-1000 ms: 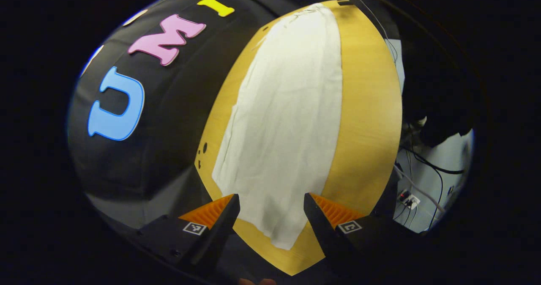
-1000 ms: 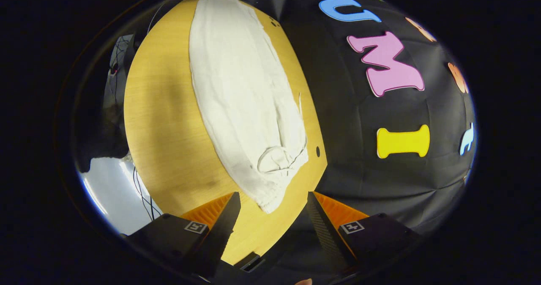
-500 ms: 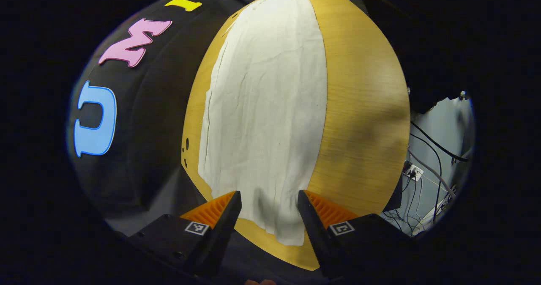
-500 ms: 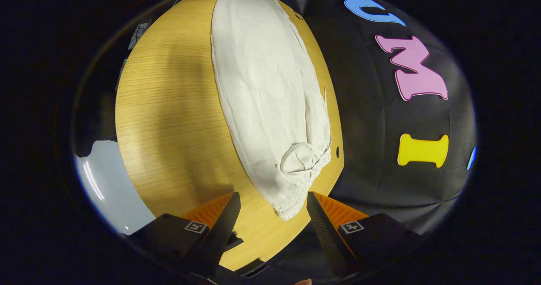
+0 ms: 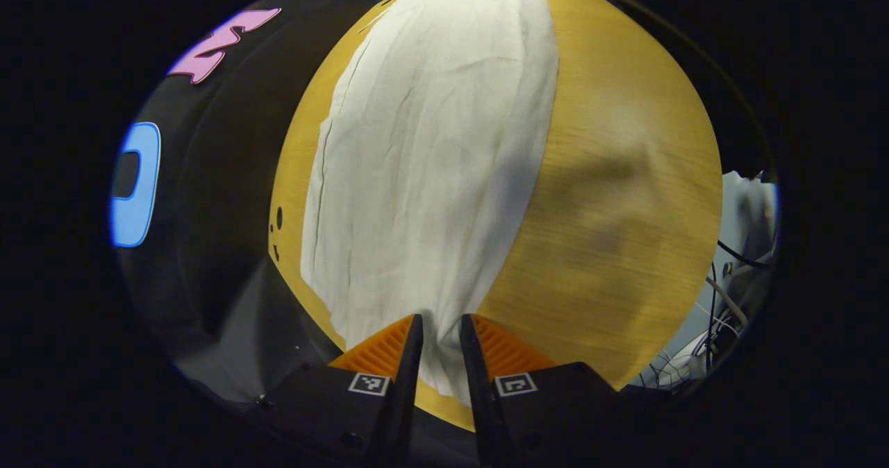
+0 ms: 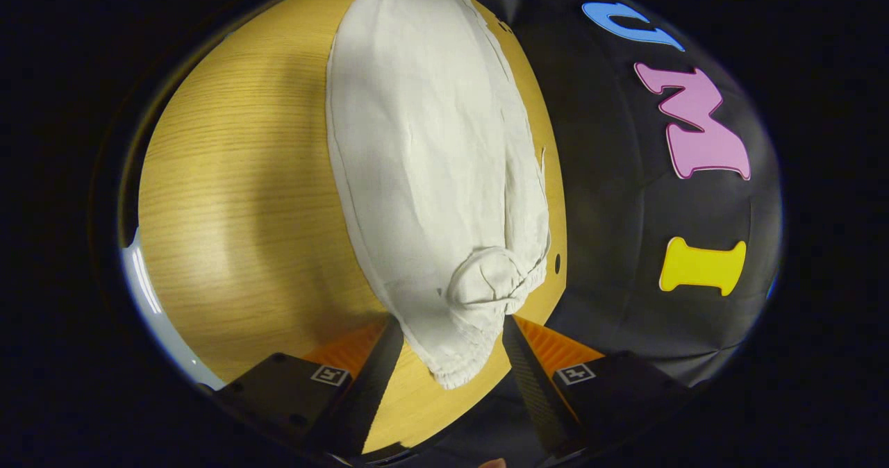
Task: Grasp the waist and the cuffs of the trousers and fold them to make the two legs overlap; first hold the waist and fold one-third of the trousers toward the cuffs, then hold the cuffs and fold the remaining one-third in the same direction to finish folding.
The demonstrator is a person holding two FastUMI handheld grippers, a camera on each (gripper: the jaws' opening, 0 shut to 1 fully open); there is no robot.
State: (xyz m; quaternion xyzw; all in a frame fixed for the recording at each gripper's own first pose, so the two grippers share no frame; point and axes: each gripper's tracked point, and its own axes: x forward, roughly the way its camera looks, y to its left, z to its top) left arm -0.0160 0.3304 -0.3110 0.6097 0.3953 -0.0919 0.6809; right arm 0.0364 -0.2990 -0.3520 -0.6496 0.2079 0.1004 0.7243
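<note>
White trousers (image 5: 430, 141) lie lengthwise on a wooden table (image 5: 611, 176). In the left gripper view their cuff end (image 5: 440, 360) runs between the fingers of my left gripper (image 5: 439, 326), which has closed to a narrow gap with the cloth pinched in it. In the right gripper view the trousers (image 6: 430, 141) stretch away from me and the gathered elastic waistband (image 6: 479, 294) is nearest. My right gripper (image 6: 448, 329) is open, low over the table (image 6: 236, 176), one finger on each side of the waistband's end.
The trousers lie close to the table's edge next to the black booth wall (image 6: 625, 246). Small holes (image 5: 278, 218) mark the tabletop near that edge. Cables (image 5: 722, 301) lie on the floor beyond the opposite table edge.
My left gripper moved down onto the cuff end and its fingers closed from wide apart to a narrow gap. My right gripper dropped closer, so the waistband now sits between its open fingers.
</note>
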